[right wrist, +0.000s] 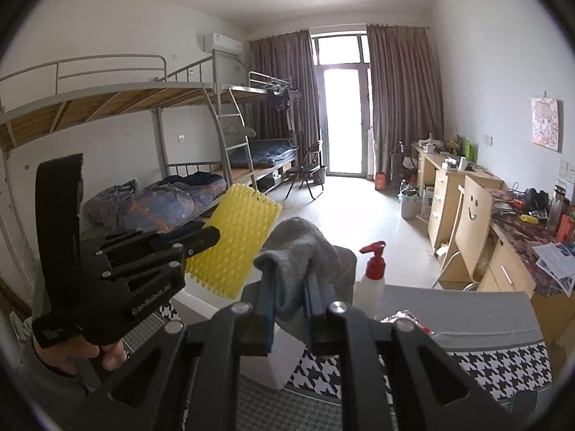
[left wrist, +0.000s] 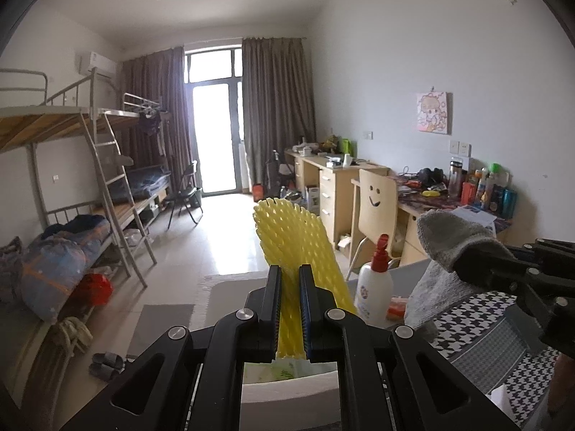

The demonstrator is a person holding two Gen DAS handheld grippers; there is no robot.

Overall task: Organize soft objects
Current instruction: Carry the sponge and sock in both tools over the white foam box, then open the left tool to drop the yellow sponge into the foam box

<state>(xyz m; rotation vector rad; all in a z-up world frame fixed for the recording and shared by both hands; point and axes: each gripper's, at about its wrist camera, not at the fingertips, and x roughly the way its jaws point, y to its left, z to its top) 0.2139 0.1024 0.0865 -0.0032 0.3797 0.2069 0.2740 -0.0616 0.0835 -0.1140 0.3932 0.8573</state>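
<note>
A: The yellow foam net [left wrist: 298, 248] looks soft and spongy, with an open mesh. And the grey sock [right wrist: 298, 251]?

B: Knitted cloth, matt and fuzzy. The grippers are matt black plastic with shiny metal screws.

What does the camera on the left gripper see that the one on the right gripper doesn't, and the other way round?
Only the left wrist view shows the slippers on the floor and the red bag under the bunk.

Only the right wrist view shows the person's hand gripping the left gripper's handle.

Both show the left gripper shut on the yellow foam net, the right gripper shut on the grey sock, the red-capped pump bottle and the chair with a smiley face.
</note>
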